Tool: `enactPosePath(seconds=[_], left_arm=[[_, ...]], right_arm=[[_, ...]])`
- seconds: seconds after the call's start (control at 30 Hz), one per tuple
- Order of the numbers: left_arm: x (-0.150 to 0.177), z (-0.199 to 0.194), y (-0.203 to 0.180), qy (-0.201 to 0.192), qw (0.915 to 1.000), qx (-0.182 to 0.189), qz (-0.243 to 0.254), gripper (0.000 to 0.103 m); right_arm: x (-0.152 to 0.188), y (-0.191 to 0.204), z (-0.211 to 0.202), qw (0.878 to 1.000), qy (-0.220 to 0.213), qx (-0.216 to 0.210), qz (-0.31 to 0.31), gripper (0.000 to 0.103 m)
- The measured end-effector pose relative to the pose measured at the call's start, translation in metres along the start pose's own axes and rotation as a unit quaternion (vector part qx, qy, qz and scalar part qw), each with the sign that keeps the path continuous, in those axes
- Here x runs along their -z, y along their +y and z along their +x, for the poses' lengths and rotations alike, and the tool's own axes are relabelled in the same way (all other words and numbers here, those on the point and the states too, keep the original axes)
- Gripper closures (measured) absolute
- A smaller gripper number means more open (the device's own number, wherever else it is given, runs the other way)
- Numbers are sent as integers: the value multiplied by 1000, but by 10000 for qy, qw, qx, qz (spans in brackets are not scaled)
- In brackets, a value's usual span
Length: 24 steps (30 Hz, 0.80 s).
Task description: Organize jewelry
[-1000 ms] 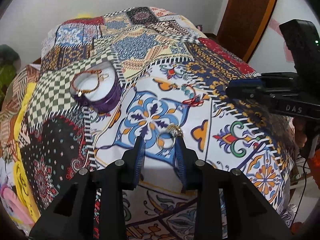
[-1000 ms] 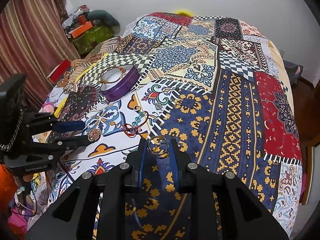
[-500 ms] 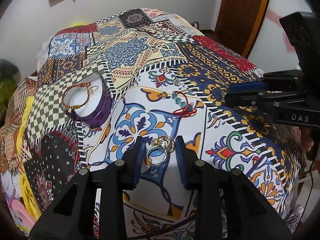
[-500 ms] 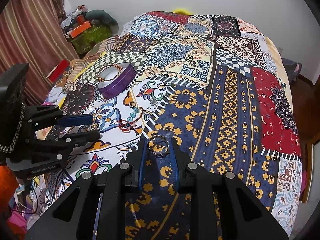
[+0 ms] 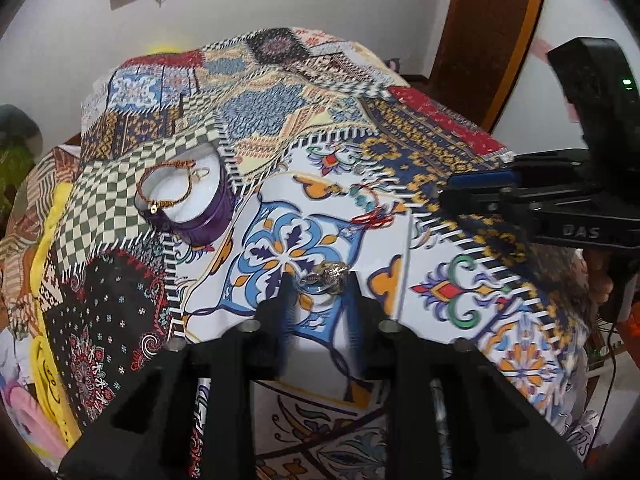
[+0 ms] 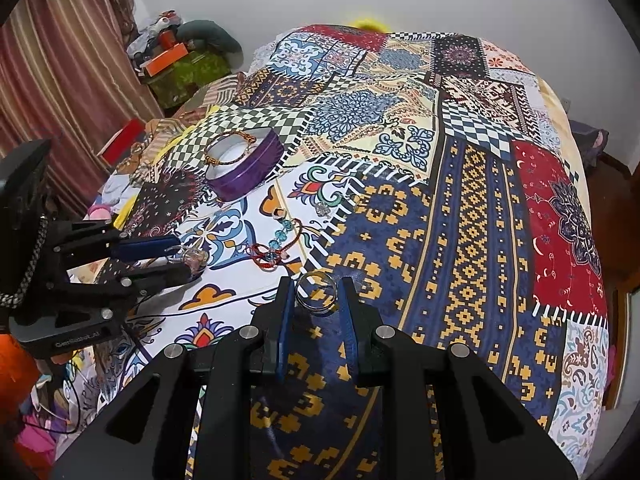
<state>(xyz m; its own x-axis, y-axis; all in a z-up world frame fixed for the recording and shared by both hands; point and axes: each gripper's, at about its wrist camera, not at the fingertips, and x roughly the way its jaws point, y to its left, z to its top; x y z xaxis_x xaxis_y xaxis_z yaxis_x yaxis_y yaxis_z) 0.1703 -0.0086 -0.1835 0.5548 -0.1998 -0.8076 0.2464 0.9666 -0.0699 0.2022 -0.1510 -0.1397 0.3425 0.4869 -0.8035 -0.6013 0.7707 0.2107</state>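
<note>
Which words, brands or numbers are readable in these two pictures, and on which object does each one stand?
"DAS": white letters on the body of the right gripper, seen from the left camera.
White brand text on the body of the left gripper, seen from the right camera: too small and blurred to read.
No other text.

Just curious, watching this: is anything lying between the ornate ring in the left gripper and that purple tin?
Nothing visible does. Only bare quilt separates the ornate ring, between the closing left gripper jaws, from the purple tin. The red beaded bracelet lies off to the other side.

Bracelet (image 5: 170,184) in tin (image 5: 208,216) on bedspread (image 5: 420,264)
</note>
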Motion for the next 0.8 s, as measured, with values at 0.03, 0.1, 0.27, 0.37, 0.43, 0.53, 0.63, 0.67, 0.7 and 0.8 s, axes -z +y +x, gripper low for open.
enactPosePath(seconds=[0.03, 0.1, 0.27, 0.37, 0.43, 0.53, 0.63, 0.67, 0.7, 0.8], left_arm=[[-1, -3, -2, -29, 10000, 19, 21, 81], [-2, -8, -7, -102, 9999, -12, 121, 81], [-1, -13, -12, -136, 9996, -51, 233, 81], [2, -9, -9, 6, 9999, -18, 168, 81], [5, -7, -7, 79, 9999, 11, 138, 79], [10, -9, -8, 124, 9998, 63, 147, 65], [13, -15, -9, 1, 9998, -63, 176, 62], [12, -17, -7, -22, 9999, -67, 135, 62], [10, -18, -4, -51, 9999, -52, 71, 62], [3, -16, 5, -118, 9999, -15, -115, 62]], right_arm=[[-1, 1, 0, 10000, -4, 6, -7, 83], [-1, 1, -1, 10000, -11, 18, -11, 83], [-1, 3, -2, 10000, -16, 20, -32, 83], [-1, 4, -1, 10000, -1, 23, -53, 83], [0, 4, -1, 10000, 6, 21, -57, 83], [1, 5, -1, 10000, 8, 32, -66, 83], [1, 5, -1, 10000, 6, 37, -66, 83], [1, 5, -1, 10000, 8, 35, -62, 83], [1, 4, -1, 10000, 10, 32, -55, 83], [2, 4, 0, 10000, 15, 25, -43, 83]])
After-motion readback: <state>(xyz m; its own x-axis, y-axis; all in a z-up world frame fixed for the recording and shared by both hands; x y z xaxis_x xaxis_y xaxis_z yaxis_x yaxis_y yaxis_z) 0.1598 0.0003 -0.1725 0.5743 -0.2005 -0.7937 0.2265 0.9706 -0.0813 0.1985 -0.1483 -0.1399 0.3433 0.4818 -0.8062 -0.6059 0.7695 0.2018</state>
